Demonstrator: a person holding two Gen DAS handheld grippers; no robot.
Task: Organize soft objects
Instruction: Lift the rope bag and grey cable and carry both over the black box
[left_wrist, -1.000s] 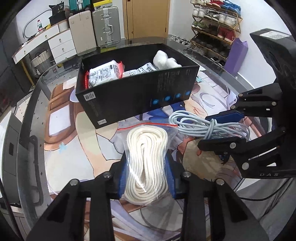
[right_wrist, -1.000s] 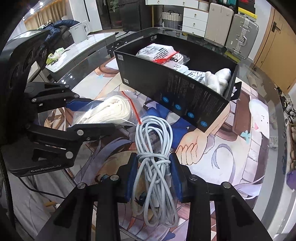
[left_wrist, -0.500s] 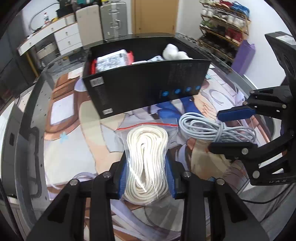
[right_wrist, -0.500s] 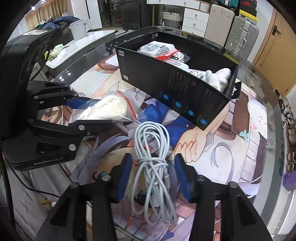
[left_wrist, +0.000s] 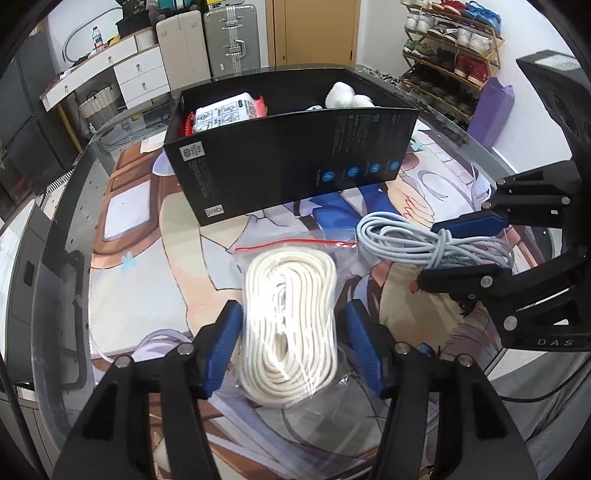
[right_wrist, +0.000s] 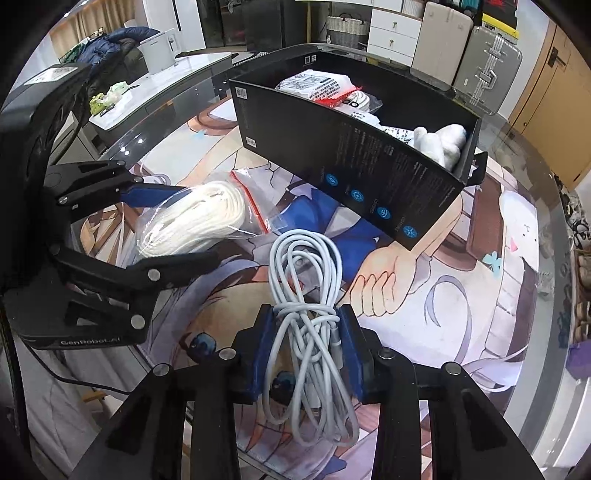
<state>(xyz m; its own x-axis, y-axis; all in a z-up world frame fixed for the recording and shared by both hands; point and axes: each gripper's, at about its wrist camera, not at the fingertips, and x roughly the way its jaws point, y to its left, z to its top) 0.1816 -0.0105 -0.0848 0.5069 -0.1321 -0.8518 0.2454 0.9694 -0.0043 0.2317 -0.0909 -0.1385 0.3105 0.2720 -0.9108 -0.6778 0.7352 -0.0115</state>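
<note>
left gripper (left_wrist: 291, 343) spread wide around bagged rope (left_wrist: 291, 325), apparently untouched; right gripper (right_wrist: 306, 347) clamps cable bundle (right_wrist: 306, 295), both lengthwise toward box (left_wrist: 288, 162).

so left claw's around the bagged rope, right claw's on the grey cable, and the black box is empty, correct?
Not quite: the box isn't empty. The right wrist view shows packets and white soft items inside it. The rest holds: the left claw sits around the bagged rope, and the right claw is on the cable.
</note>
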